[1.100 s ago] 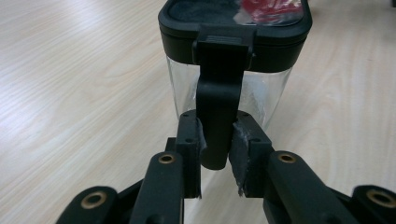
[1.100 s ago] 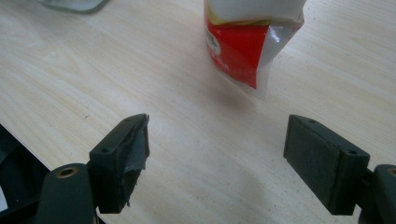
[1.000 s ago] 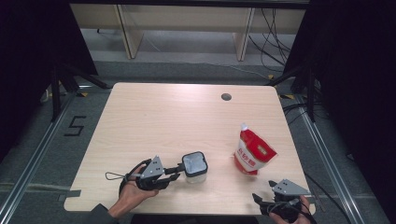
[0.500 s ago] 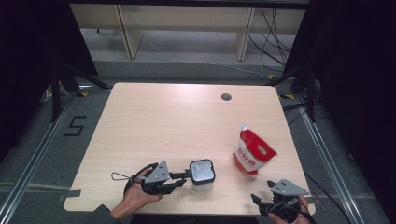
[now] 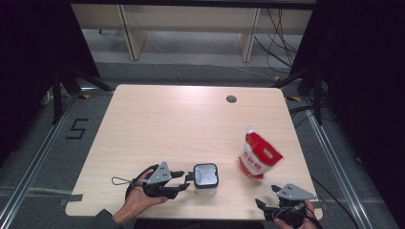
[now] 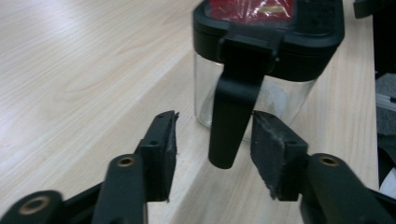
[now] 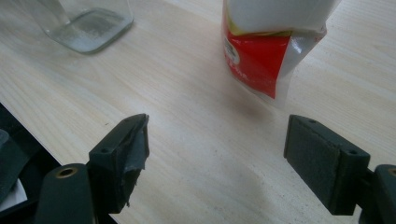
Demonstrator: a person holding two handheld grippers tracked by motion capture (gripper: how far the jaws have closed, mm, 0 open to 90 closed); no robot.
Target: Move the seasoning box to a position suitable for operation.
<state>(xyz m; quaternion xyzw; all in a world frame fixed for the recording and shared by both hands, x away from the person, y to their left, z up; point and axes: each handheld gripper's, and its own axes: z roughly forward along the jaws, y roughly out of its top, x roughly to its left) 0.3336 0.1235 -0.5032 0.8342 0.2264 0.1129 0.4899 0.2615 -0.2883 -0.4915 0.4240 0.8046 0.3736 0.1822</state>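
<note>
A clear square container [image 5: 206, 175] with a black lid stands near the table's front edge. In the left gripper view its black latch [image 6: 231, 121] hangs down between my left gripper's [image 6: 215, 125] pads, touching neither. Those jaws have just been opening and stand apart. In the high view the left gripper [image 5: 186, 180] points right at the container's side. A red and white pouch [image 5: 259, 157] stands upright to the right. My right gripper [image 5: 267, 198] rests at the front right corner; its jaws [image 7: 217, 126] are wide open over bare wood, with the pouch [image 7: 268, 46] ahead.
The wooden table [image 5: 191, 124] has a round cable hole [image 5: 231, 99] at the back right. The front edge lies close under both hands. The container's glass base [image 7: 84, 23] appears at the upper left of the right gripper view.
The container shifted slightly right and nearer the front edge, then stopped. The left gripper's jaws have spread apart off the latch. The right gripper has not moved.
</note>
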